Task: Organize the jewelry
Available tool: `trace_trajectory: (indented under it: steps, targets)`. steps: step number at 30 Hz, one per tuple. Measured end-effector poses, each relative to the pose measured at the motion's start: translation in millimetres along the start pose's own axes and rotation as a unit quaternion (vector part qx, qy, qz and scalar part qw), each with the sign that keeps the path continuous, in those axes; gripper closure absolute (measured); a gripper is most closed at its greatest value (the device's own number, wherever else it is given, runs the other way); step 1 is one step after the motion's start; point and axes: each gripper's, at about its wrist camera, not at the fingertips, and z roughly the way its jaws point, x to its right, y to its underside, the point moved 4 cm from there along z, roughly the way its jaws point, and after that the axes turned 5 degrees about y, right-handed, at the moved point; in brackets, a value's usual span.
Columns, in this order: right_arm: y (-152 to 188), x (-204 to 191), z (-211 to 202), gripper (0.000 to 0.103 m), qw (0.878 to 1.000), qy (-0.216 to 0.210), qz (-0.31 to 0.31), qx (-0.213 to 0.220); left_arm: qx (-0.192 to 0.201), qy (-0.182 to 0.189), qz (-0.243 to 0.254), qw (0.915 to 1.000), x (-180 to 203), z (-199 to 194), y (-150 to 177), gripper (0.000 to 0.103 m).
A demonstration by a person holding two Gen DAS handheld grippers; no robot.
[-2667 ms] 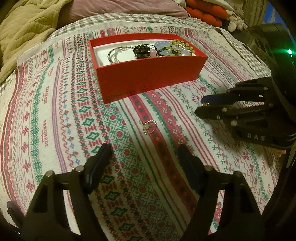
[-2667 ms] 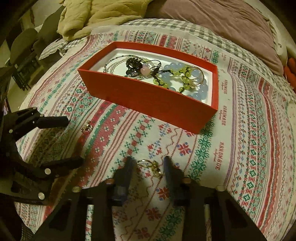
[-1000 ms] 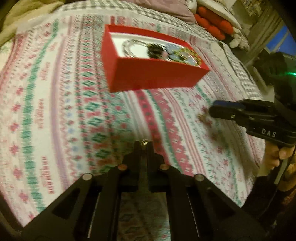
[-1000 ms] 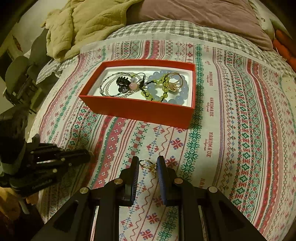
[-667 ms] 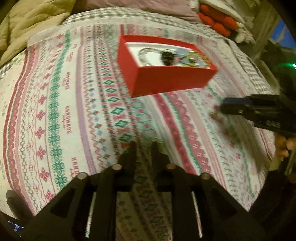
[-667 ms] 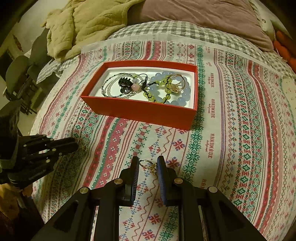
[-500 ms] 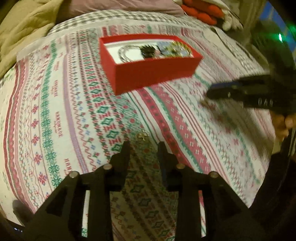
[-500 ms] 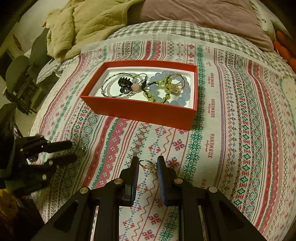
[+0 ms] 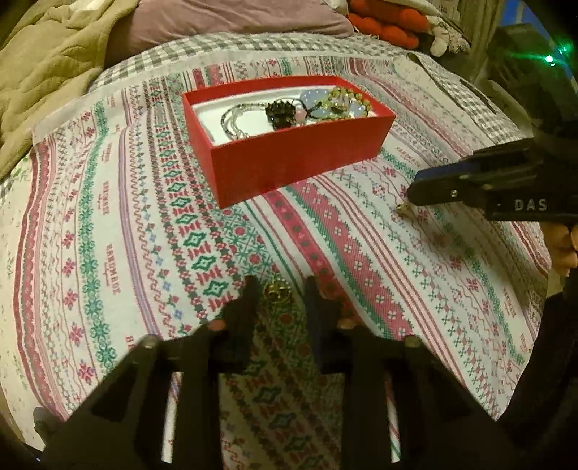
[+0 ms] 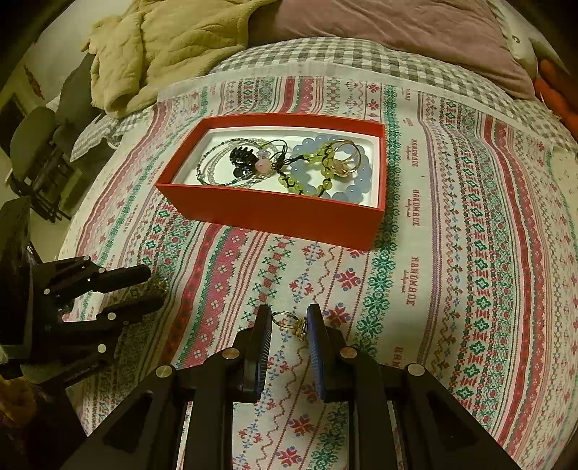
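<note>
A red box (image 9: 300, 159) (image 10: 274, 213) on the patterned bedspread holds beaded bracelets (image 10: 325, 170), a black hair claw (image 10: 242, 162) and gold rings (image 10: 345, 157). My left gripper (image 9: 280, 289) is open, its fingers on either side of a small gold ring (image 9: 276, 291) lying on the cloth. My right gripper (image 10: 289, 321) is narrowly open around a gold ring with a charm (image 10: 289, 322) on the cloth; I cannot tell if the pads touch it. Each gripper shows in the other's view: the right (image 9: 415, 191), the left (image 10: 151, 289).
A beige blanket (image 10: 173, 43) and a mauve pillow (image 10: 397, 32) lie behind the box. Red cushions (image 9: 390, 21) sit at the back right. A chair (image 10: 36, 152) stands off the bed's left edge.
My left gripper, shut a second ago, has opened and now straddles the small gold ring on the cloth. My right gripper has stayed around its ring.
</note>
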Motion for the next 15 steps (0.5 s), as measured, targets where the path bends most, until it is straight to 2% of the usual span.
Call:
trace_trajectory:
  steps: [1,3,10,15]
  targets:
    - [0.1,0.0,0.0,0.083,1.0,0.0,0.001,0.0,-0.005,-0.002,-0.002,1.0,-0.5,2.5,-0.2,0.096]
    - [0.3,-0.8,-0.3,0.083,1.0,0.0,0.001,0.0,0.0,0.003,-0.012,0.9999,-1.4,2.8,-1.5,0.097]
    - [0.1,-0.5,-4.9,0.083,1.0,0.0,0.006,0.005,0.041,0.057,-0.059,0.9958,-5.1,-18.4,-11.4,0.098]
    - [-1.8,0.7,-9.6,0.083,1.0,-0.001,0.012,0.01,0.057,0.066,-0.081,0.9929,-9.5,-28.2,-17.1,0.098]
